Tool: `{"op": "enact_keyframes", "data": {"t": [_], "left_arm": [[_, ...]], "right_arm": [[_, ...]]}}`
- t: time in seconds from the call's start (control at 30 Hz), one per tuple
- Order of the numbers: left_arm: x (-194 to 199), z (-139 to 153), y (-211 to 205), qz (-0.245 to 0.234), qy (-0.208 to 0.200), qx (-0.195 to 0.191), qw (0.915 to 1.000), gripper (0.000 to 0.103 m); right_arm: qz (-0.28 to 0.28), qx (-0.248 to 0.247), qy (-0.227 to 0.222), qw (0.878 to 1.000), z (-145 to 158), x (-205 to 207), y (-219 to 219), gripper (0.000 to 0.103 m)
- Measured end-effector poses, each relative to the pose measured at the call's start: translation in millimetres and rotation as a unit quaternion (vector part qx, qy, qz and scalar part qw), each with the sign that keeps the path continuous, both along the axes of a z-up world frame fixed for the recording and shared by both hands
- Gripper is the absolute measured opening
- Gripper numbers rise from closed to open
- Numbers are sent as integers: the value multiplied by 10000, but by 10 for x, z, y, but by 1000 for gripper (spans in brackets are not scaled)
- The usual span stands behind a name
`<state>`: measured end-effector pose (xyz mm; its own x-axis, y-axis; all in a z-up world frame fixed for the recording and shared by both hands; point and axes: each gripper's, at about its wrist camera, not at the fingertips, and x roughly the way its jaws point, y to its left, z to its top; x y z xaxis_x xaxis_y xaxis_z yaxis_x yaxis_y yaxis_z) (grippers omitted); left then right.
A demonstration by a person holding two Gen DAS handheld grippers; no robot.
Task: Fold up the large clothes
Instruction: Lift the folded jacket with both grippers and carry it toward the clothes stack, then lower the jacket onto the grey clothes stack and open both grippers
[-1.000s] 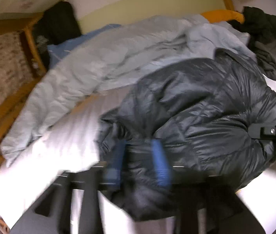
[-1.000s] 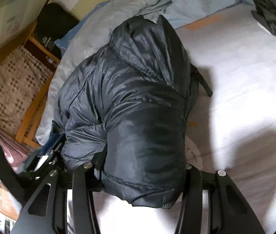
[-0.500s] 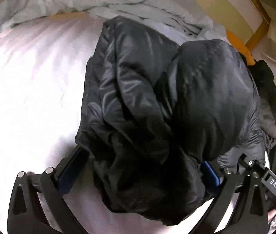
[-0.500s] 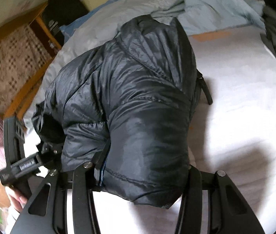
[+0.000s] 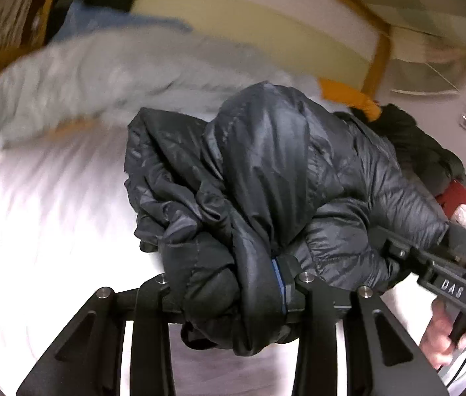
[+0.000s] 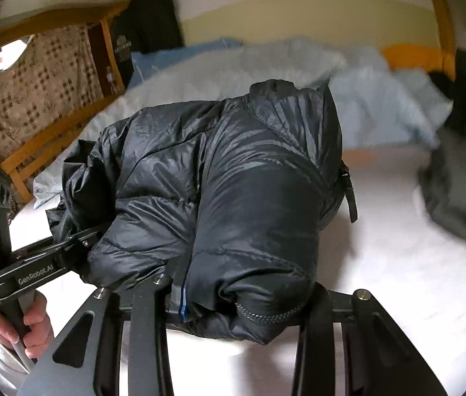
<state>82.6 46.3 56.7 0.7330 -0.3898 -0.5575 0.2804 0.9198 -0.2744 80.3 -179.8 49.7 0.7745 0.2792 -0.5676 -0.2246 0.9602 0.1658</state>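
Left gripper (image 5: 229, 292): we find it at the bottom centre of the left wrist view, its jaws just closed in and clamped on a thick bunch of the jacket; the blue pad shows at the right of the bunch.
Right gripper (image 6: 242, 300): we find it at the bottom centre of the right wrist view, its jaws just closed a little further and clamped on a rolled end of the same jacket; a blue pad edge shows at the left of the roll.
Hands: in the right wrist view a hand (image 6: 31, 326) grips the other gripper's handle at the lower left; in the left wrist view a hand (image 5: 444, 333) grips a handle at the lower right.
Jacket (image 5: 275, 178): black, quilted, bundled; we see it filling the centre of both views, held at both ends, its far part over the sheet.
Sheet (image 6: 397, 264): white, under and around the jacket.
Duvet (image 6: 265, 69): pale blue, crumpled across the upper centre, beyond the jacket.
Grey garment (image 6: 460, 191): at the right edge of the right wrist view, blurred.
Bed frame (image 6: 54, 138): wooden, at the upper left of the right wrist view, with a checked cloth (image 6: 35, 85) behind it.
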Motion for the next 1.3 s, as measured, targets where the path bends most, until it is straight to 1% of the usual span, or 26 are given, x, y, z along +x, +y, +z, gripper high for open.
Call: {"op": "enact_keyframes", "data": {"t": [0.1, 0.13, 0.2, 0.27, 0.33, 0.43, 0.53, 0.6, 0.63, 0.7, 0.8, 0.87, 0.93, 1.0, 1.03, 1.07, 1.1, 1.13, 1.17, 1.2, 1.23, 1.27, 1.3], "left_arm": [[21, 260, -381, -208, -280, -53, 9994, 35], [37, 363, -546, -319, -396, -100, 9987, 35], [44, 513, -821, -404, -659, -144, 9969, 36], [49, 646, -1182, -518, -994, -108, 9936, 36], [106, 754, -1537, -736, -1160, -213, 9903, 36], [238, 882, -2097, -1089, -1353, -329, 9843, 36], [364, 945, -2629, -1332, -1577, -383, 9777, 36], [459, 948, -2941, -1435, -1745, -397, 9733, 37], [519, 938, -3120, -1522, -1765, -343, 9719, 37], [666, 888, -3433, -1671, -1720, -310, 9703, 37], [866, 735, -3762, -1777, -1517, -323, 9718, 37], [963, 567, -3946, -1810, -1426, -204, 9729, 37], [1086, 357, -4173, -1993, -1374, -12, 9703, 38], [1236, 142, -4311, -1974, -1128, 89, 9738, 41], [1293, 76, -4347, -1907, -1077, 148, 9756, 42], [1307, 58, -4352, -1860, -1104, 220, 9761, 46], [1292, 61, -4371, -1838, -1159, 279, 9757, 50], [1284, 70, -4358, -1783, -1211, 327, 9759, 55], [1281, 111, -4368, -1668, -1279, 379, 9769, 67], [1265, 134, -4350, -1531, -1415, 445, 9770, 74], [1258, 154, -4326, -1450, -1564, 494, 9757, 76], [1209, 187, -4284, -1401, -1672, 513, 9746, 77], [1185, 232, -4223, -1343, -1751, 499, 9741, 80]], "right_arm": [[-287, -299, -437, 9982, 329, -123, -294, 39], [-533, -298, -642, 9961, 482, -196, -461, 39], [-822, -287, -935, 9918, 659, -290, -688, 39], [-1074, -459, -1233, 9855, 831, -340, -976, 39], [-1324, -495, -1426, 9796, 962, -372, -1314, 39], [-1735, -406, -1641, 9702, 1091, -412, -1860, 39], [-2107, -600, -1780, 9593, 1186, -382, -2327, 39], [-2243, -541, -1796, 9563, 1209, -345, -2609, 39], [-2381, -511, -1776, 9535, 1209, -327, -2793, 39], [-2586, -634, -1722, 9484, 1172, -280, -2968, 39], [-2904, -535, -1585, 9422, 997, -193, -3291, 39], [-3095, -564, -1413, 9387, 834, -85, -3451, 40], [-3239, -636, -1236, 9358, 644, -21, -3578, 41], [-3235, -459, -1024, 9395, 463, 98, -3696, 44], [-3209, -395, -1032, 9407, 406, 116, -3736, 48], [-3213, -455, -1080, 9397, 369, 80, -3769, 53], [-3255, -597, -1127, 9369, 373, 71, -3716, 55], [-3347, -793, -1175, 9316, 385, 65, -3663, 60], [-3434, -873, -1197, 9274, 393, 66, -3642, 69], [-3583, -936, -1239, 9206, 412, 43, -3629, 75], [-3704, -954, -1274, 9151, 417, 13, -3582, 90], [-3883, -961, -1321, 9069, 422, -19, -3590, 101], [-4007, -929, -1373, 9011, 436, -52, -3605, 103]]}}
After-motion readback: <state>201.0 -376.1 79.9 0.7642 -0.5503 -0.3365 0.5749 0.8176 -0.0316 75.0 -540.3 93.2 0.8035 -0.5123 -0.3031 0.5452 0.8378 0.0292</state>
